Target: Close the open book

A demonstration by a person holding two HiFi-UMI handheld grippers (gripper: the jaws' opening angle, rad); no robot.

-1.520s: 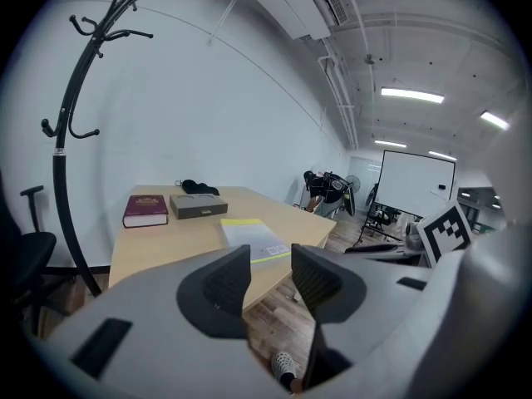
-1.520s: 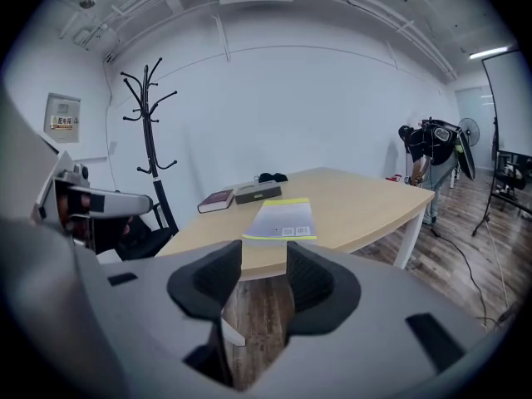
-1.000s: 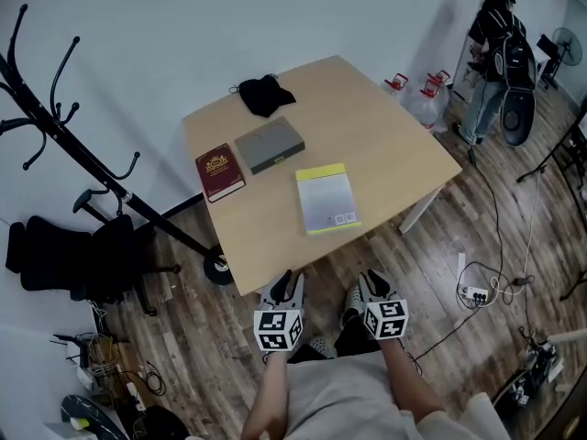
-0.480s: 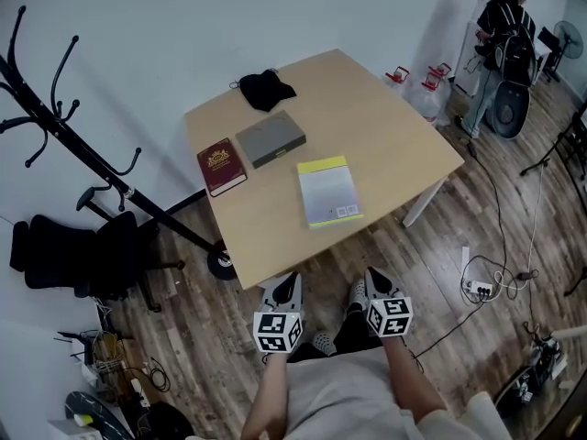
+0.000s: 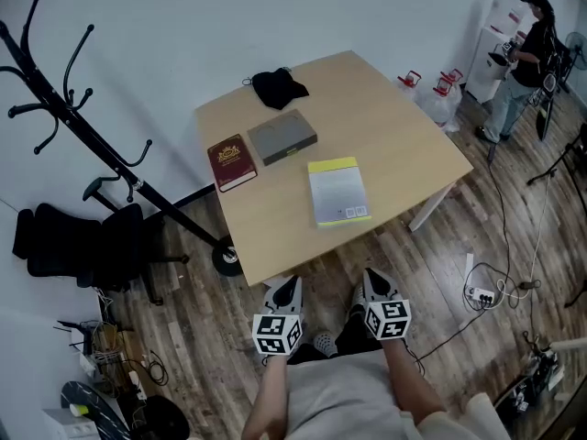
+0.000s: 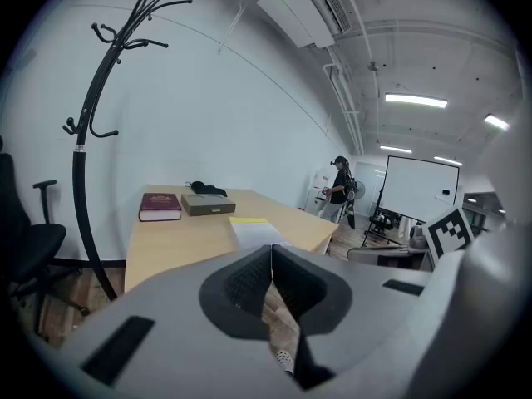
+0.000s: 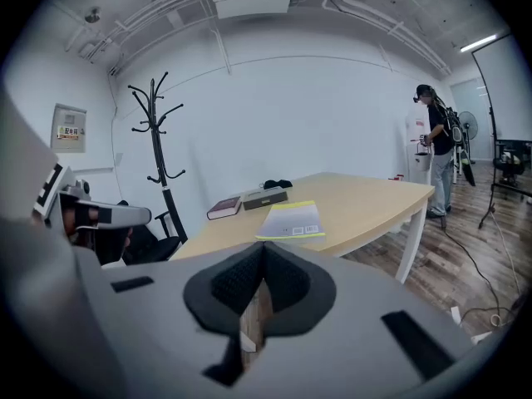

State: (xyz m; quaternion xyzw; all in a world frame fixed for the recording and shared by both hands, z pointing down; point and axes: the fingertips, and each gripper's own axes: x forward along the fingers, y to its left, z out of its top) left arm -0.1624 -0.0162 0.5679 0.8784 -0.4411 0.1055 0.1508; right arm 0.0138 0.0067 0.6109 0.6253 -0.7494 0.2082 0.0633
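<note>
**Both grippers closed and empty, short of the table; no book seen open**

Tools: the left gripper (image 5: 285, 289) and right gripper (image 5: 374, 282) hang side by side over the wooden floor, just off the near edge of the table (image 5: 394, 126). In each gripper view the jaws meet with nothing between them.

Task item: the yellow-edged book (image 5: 337, 191) lies flat near that edge, cover down on its pages. By appearance it is closed. So are the maroon book (image 5: 231, 161) and grey book (image 5: 282, 137), which lie well apart from it at its 10 to 11 o'clock.

Governing relation: the yellow-edged book lies at 1 o'clock from the left gripper and 11 o'clock from the right. Its long axis runs 12 to 6. The right gripper looks marginally nearer.

Clearance: there is bare tabletop at the book's 3 o'clock and 12 o'clock. A black cloth (image 5: 280, 87) sits at the far edge.
</note>
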